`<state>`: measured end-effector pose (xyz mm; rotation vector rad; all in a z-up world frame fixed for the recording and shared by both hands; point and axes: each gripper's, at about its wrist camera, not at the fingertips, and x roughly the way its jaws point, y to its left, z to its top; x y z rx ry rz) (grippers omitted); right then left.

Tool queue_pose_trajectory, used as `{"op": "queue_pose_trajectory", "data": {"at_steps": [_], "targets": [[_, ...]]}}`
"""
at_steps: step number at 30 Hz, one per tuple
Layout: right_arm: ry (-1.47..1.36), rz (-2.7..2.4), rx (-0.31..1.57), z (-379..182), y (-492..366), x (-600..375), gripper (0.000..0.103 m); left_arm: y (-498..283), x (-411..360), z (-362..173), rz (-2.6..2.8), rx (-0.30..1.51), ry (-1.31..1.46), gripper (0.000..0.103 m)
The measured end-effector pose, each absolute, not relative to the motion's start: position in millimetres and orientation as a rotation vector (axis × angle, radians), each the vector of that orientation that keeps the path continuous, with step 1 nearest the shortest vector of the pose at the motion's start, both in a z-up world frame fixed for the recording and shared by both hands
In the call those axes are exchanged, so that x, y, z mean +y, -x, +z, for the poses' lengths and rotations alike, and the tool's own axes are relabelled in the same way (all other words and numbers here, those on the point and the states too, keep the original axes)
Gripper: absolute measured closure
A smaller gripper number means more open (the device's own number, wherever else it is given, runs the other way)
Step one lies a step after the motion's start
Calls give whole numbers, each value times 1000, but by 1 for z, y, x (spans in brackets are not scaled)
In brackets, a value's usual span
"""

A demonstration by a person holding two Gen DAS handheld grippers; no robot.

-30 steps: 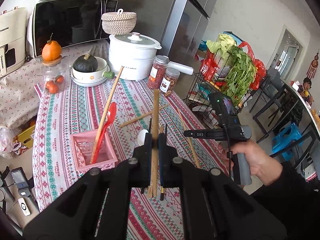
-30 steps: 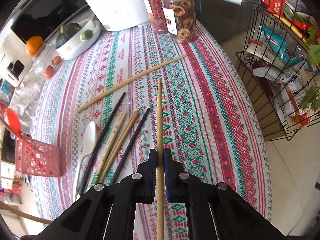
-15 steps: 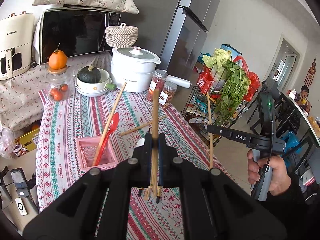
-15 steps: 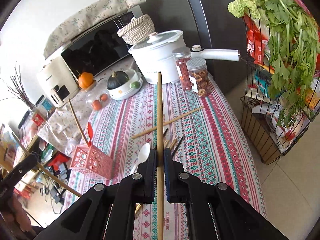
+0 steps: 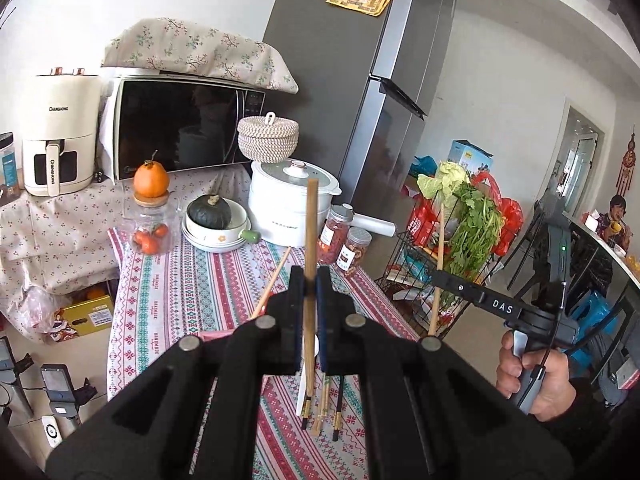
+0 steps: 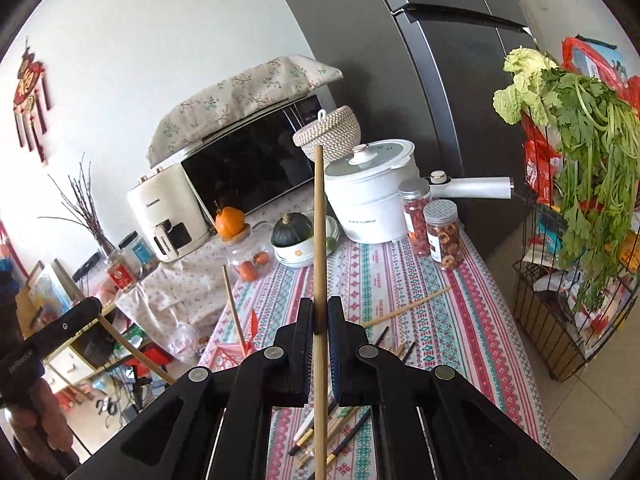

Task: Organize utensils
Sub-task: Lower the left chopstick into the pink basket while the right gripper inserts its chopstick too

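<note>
Chopsticks: I hold one wooden chopstick point(image 5: 310, 240) upright at frame centre, another wooden chopstick point(image 6: 319, 248) likewise.
Left gripper point(image 5: 310, 284): clamped on its stick.
Right gripper point(image 6: 319, 312): clamped too.
Loose utensils point(image 5: 320, 404): lower centre, on tablecloth point(image 5: 180, 292).

Left gripper point(image 5: 311, 280): higher off the patterned tablecloth point(image 5: 180, 280) than a second ago, its view tipped up toward the fridge point(image 5: 360, 80).
Right gripper point(image 6: 319, 314): lifted clear of the table, its bamboo chopstick point(image 6: 319, 240) now raised upright.
</note>
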<state>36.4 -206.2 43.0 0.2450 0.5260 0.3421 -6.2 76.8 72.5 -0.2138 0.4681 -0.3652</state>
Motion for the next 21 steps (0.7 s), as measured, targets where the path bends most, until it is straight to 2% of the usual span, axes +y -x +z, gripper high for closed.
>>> {"op": "queue_pose_trajectory", "data": {"at_steps": [8,21], "targets": [[-257,407,465,47,-40,-180,96,-6,88,71,-227,384,148,96],[-260,421,382,35,-61,-128,96,-62,101,13,-167,497,90,96]]}}
